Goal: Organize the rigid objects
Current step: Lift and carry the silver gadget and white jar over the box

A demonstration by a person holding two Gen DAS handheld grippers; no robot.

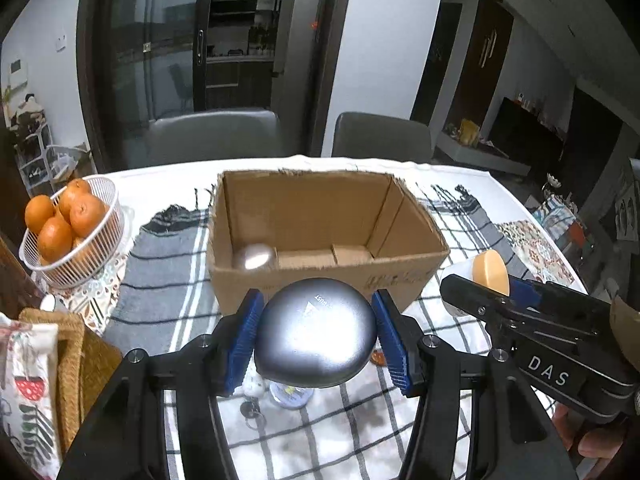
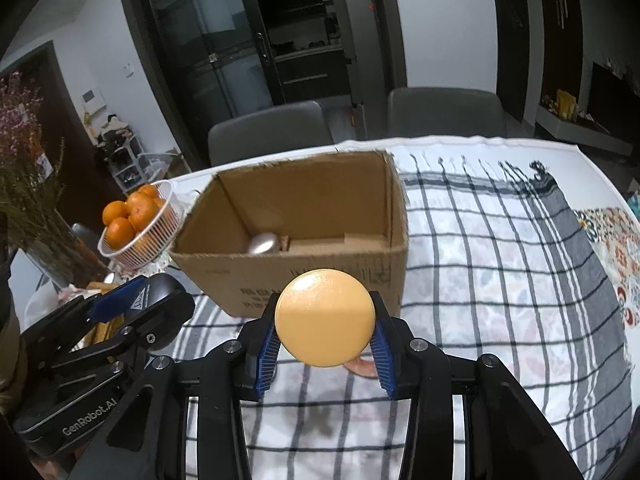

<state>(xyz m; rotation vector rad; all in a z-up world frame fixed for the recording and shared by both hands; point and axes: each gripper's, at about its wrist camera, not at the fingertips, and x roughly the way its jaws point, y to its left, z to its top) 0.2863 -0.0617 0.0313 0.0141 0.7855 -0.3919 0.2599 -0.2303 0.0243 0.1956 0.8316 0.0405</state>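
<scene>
An open cardboard box stands on the checked tablecloth, with a small silver rounded object inside at its left. My left gripper is shut on a grey metallic rounded case, held just in front of the box; it also shows in the right wrist view. My right gripper is shut on a white jar with a round tan lid, held in front of the box; the jar also shows in the left wrist view at the box's right corner.
A white basket of oranges stands left of the box. A woven holder with patterned cloth sits at the left edge. Small items, a key ring and a round tin, lie under the left gripper. Two grey chairs stand behind the table.
</scene>
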